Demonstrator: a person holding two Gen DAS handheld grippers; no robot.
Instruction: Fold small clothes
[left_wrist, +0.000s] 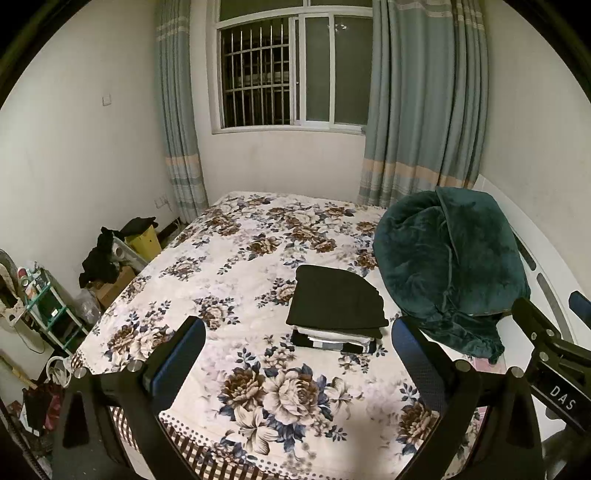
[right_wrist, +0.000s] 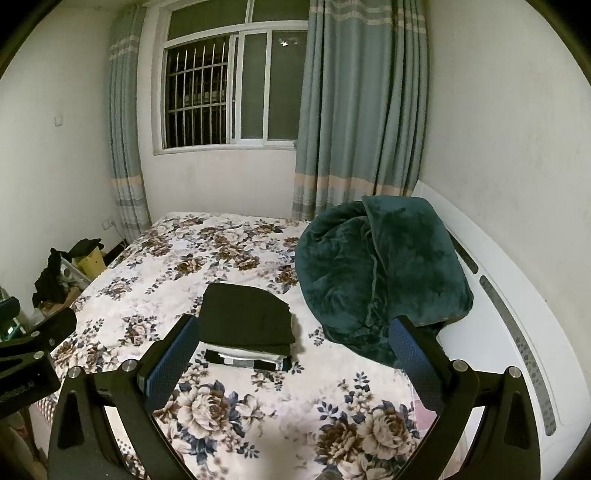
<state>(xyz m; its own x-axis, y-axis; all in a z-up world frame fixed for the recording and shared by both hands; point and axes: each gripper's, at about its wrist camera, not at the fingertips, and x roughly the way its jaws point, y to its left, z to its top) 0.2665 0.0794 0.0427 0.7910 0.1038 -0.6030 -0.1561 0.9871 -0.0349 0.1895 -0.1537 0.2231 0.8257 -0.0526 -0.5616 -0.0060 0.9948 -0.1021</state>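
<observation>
Our left gripper and right gripper gape wide, empty; the folded stack looks finished, though clothes far left may remain.

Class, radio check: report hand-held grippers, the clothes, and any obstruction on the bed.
Left hand-held gripper open, empty. Right hand-held gripper open, empty. Folded clothes stack on floral bed, black piece on top. Green blanket heaped beside stack.
</observation>
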